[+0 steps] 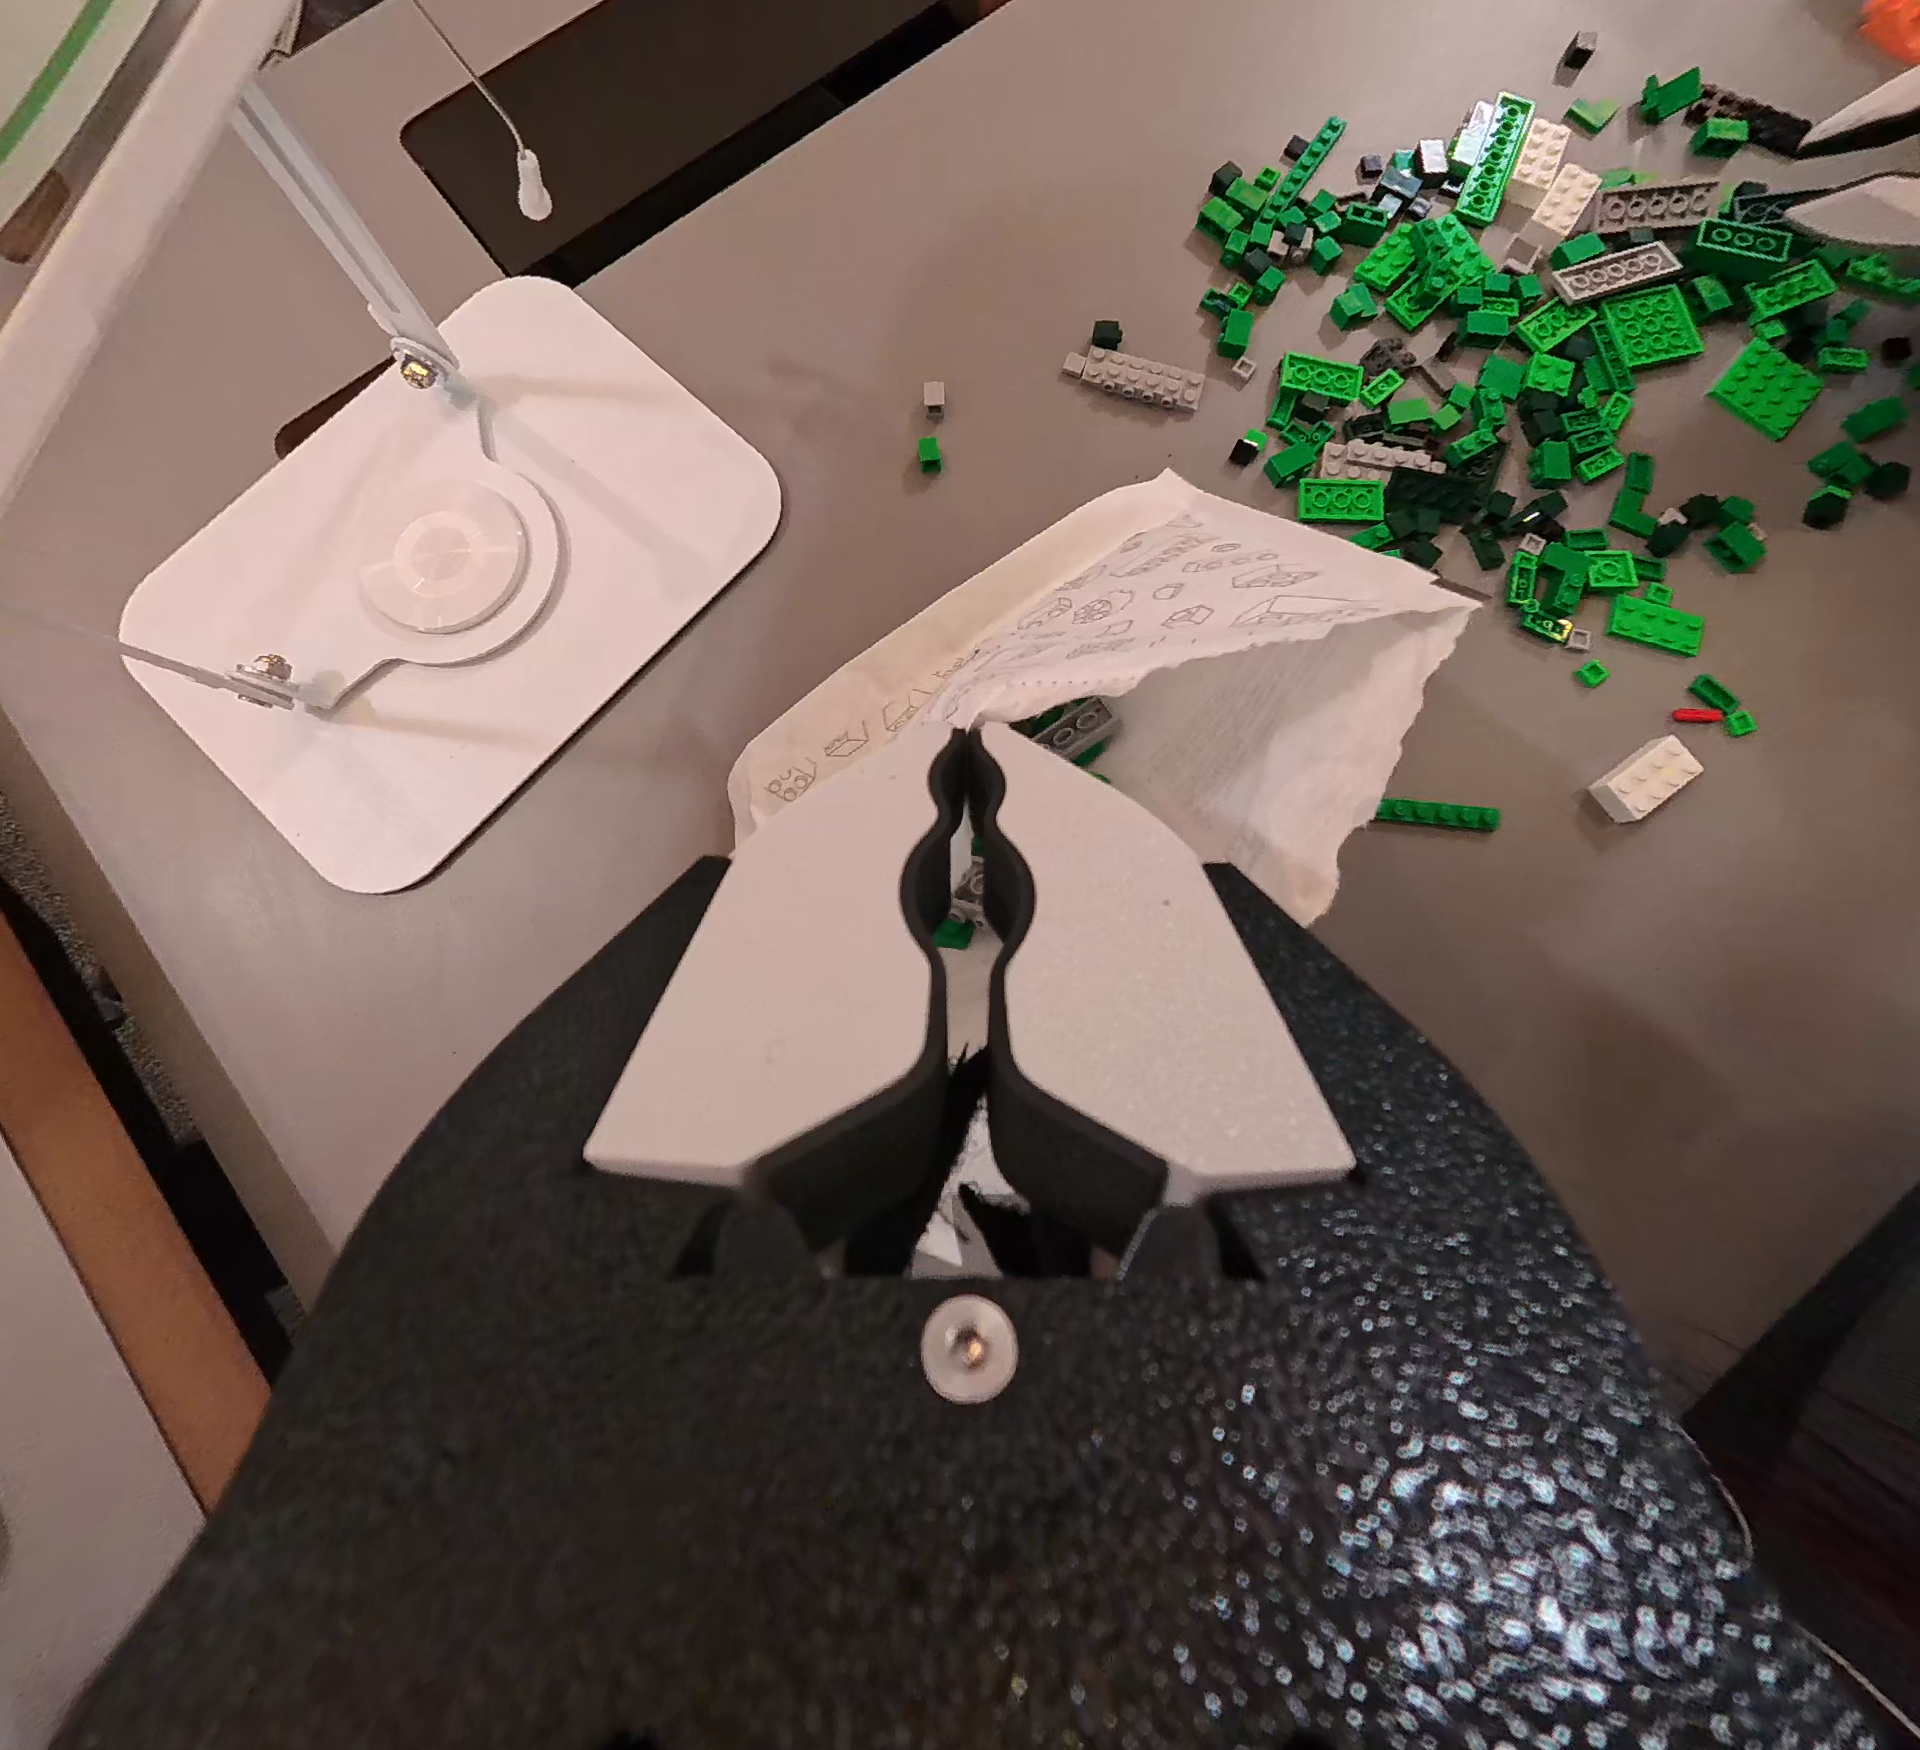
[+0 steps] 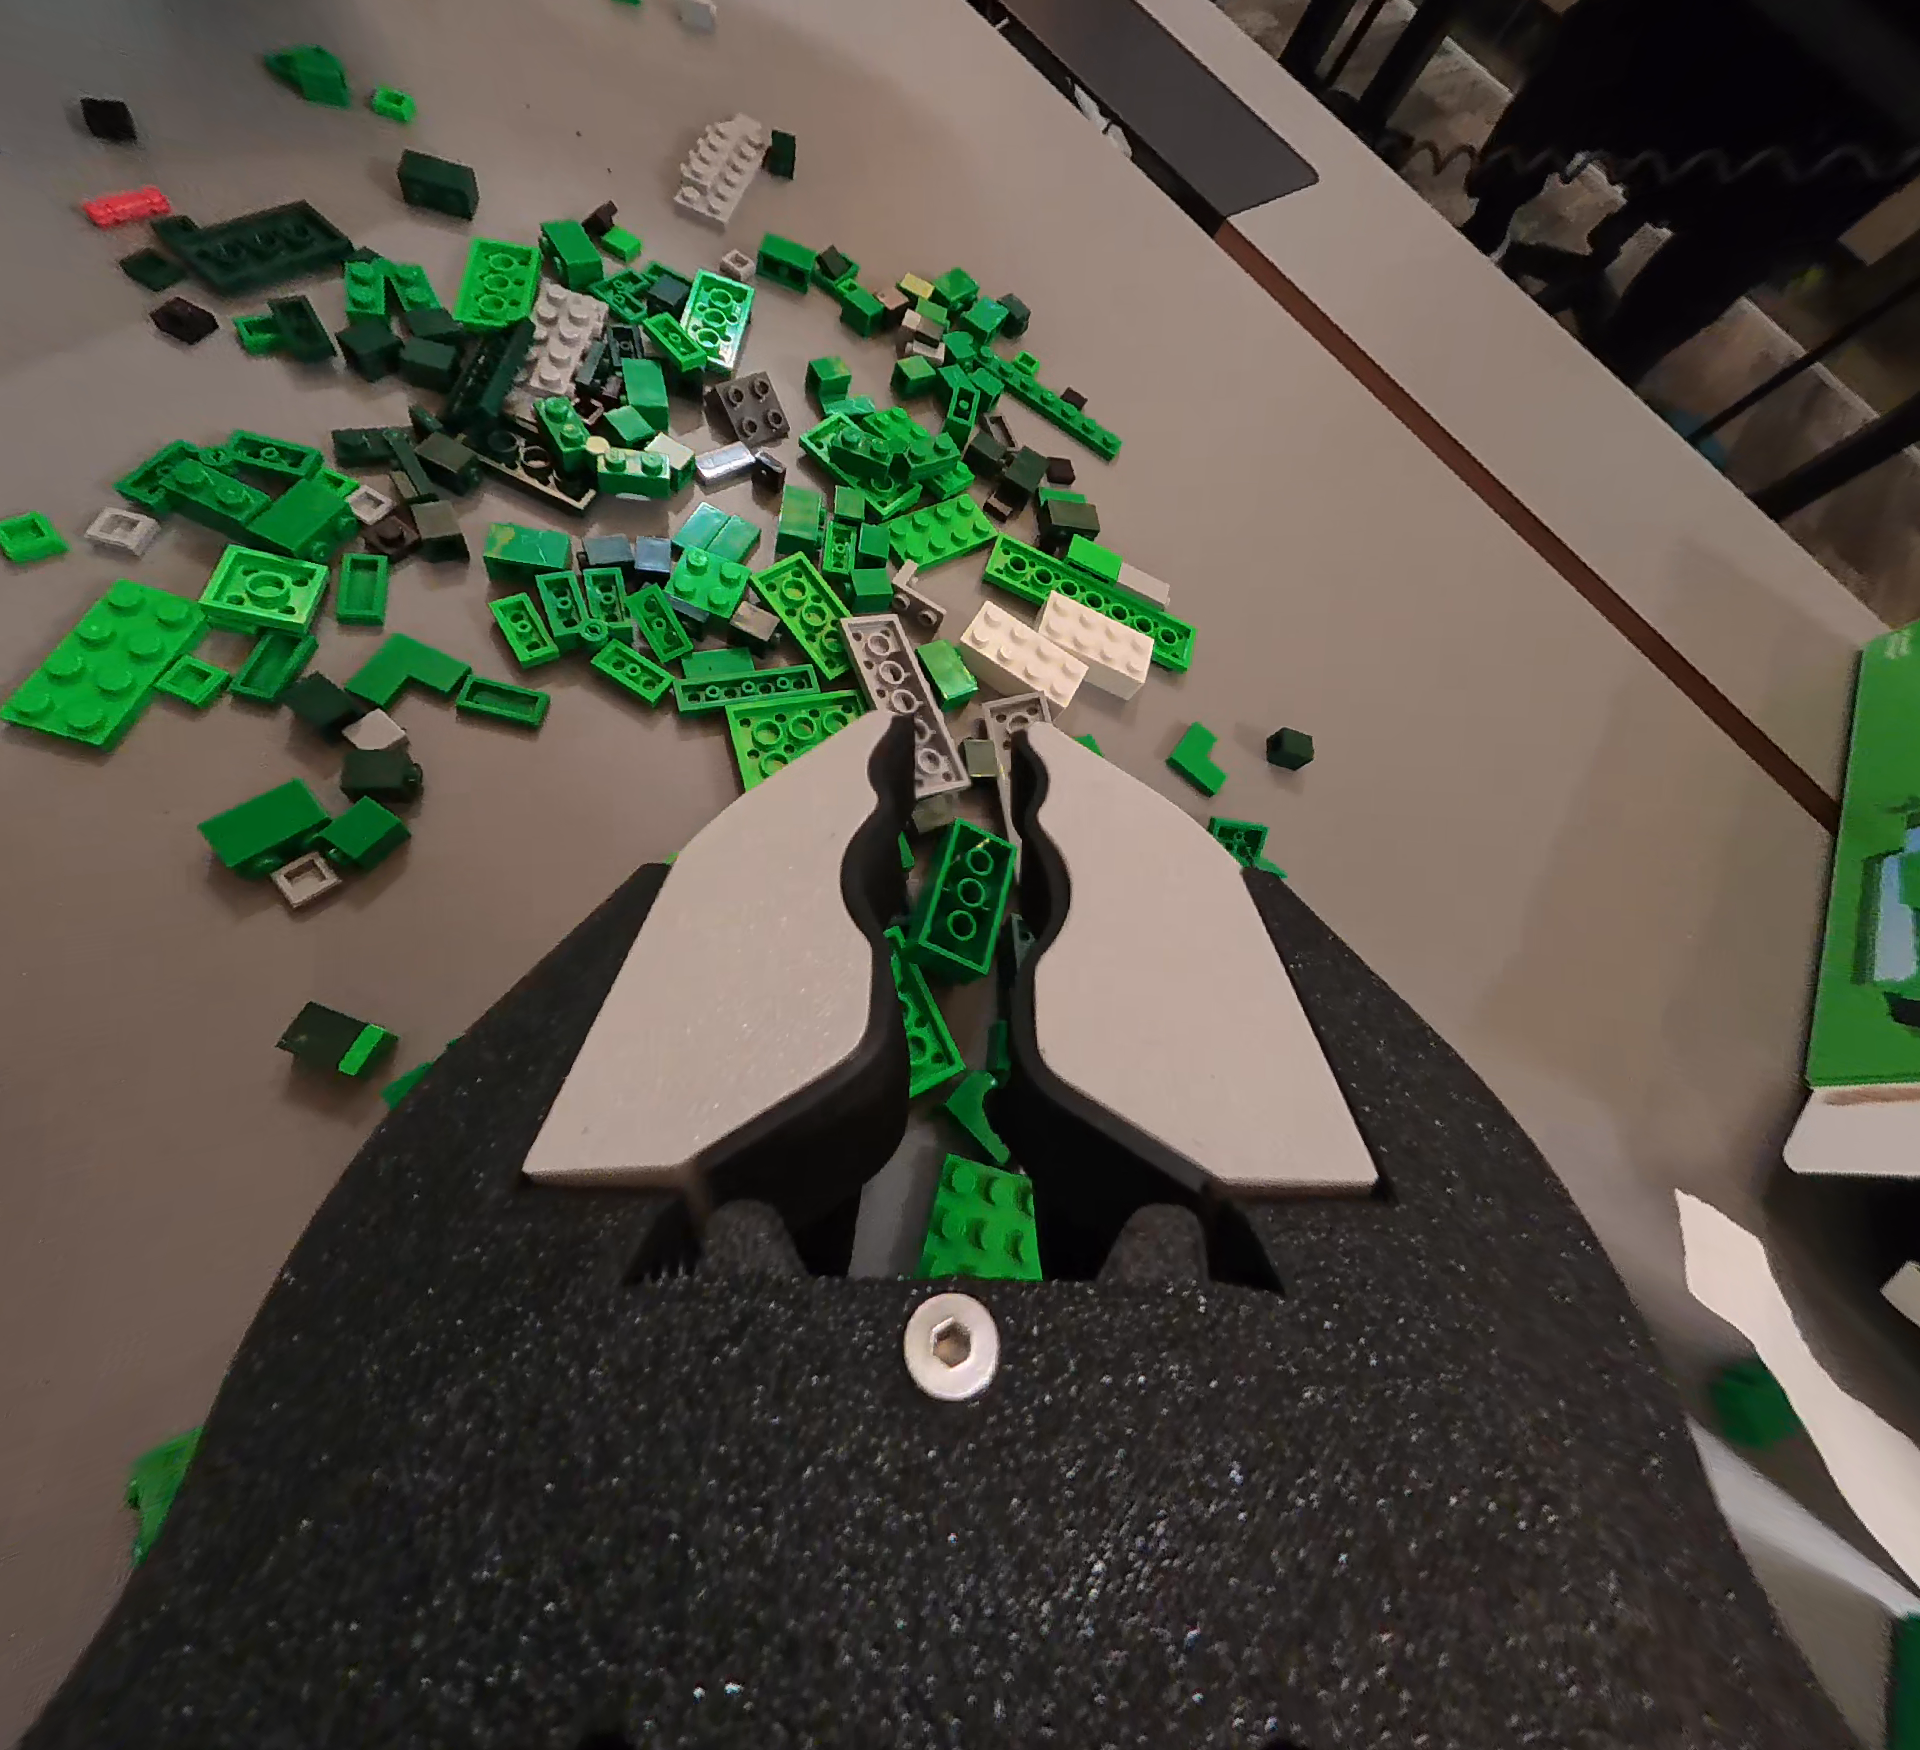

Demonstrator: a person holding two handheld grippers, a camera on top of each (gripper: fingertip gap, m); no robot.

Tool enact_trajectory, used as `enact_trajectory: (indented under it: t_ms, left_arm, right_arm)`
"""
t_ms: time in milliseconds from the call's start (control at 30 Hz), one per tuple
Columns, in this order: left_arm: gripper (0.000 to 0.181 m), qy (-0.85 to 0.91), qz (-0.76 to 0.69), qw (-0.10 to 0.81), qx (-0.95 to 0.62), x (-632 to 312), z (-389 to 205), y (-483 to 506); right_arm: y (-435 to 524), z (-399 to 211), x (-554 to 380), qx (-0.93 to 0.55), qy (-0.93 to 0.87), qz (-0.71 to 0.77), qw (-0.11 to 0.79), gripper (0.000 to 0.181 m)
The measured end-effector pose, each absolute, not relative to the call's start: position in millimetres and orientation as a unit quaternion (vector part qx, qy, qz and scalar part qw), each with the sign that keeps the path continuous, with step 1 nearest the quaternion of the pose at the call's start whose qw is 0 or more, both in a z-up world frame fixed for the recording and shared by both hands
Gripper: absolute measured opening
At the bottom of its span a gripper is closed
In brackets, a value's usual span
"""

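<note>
My left gripper is shut on the torn edge of a white paper bag printed with brick outlines, held open-mouthed over the grey table. A few bricks show inside the bag. A pile of mostly green bricks lies to its right. My right gripper is open low over that pile. A grey holed plate lies at its tips and a green brick lies between its fingers. The right gripper's fingertips also show at the pile's far right in the left wrist view.
A white flat stand base with a thin arm sits at the left. A dark inset panel lies at the table's far side. Two white bricks and a green box lie to the right. A table edge runs diagonally. My right fingertips sit around 40 centimetres from my left ones.
</note>
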State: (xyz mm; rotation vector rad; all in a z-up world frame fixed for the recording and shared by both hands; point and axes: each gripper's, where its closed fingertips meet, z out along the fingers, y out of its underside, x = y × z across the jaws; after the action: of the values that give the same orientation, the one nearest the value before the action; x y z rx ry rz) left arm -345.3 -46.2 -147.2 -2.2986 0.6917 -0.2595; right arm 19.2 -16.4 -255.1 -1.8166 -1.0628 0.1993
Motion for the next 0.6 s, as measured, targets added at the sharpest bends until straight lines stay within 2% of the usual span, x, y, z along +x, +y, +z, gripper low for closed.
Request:
enact_trajectory:
  t_ms: [233, 500, 600]
  left_arm:
    - [0.000, 0.258, -0.098, 0.361, -0.891, -350.5, -146.2, -44.8]
    - [0.000, 0.238, -0.096, 0.369, -0.893, -360.9, -144.7, -43.2]
    - [0.000, 0.236, -0.094, 0.366, -0.895, -362.7, -145.9, -43.0]
  right_arm:
    - [-15.5, -261.0, 19.1, -0.757, -0.431, 0.088, 0.483, 0.020]
    - [-13.2, -270.9, 33.2, -0.803, -0.368, 0.126, 0.451, 0.052]
    - [-13.5, -277.1, 36.3, -0.814, -0.364, 0.122, 0.435, 0.054]
